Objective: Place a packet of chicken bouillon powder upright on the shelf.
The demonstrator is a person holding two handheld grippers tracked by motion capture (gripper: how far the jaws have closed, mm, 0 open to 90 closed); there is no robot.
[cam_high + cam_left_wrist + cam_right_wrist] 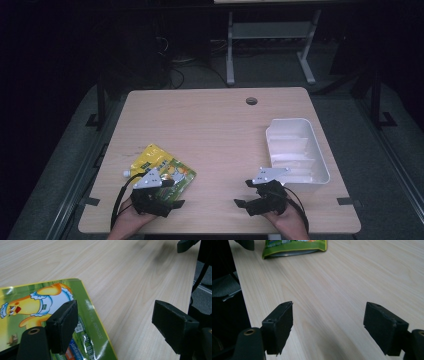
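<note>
High view puts your left gripper (172, 192) at the table's (210, 125) near edge, jaws spread wide and holding nothing, one jaw over the near corner of the yellow-green spouted pouch (159, 167) lying flat at front left. Your right gripper (245, 192) is equally wide apart and empty, over bare wood well apart from the pouch. Just beyond it sits a white divided tray (320, 150); nothing lies between gripper and pouch.
</note>
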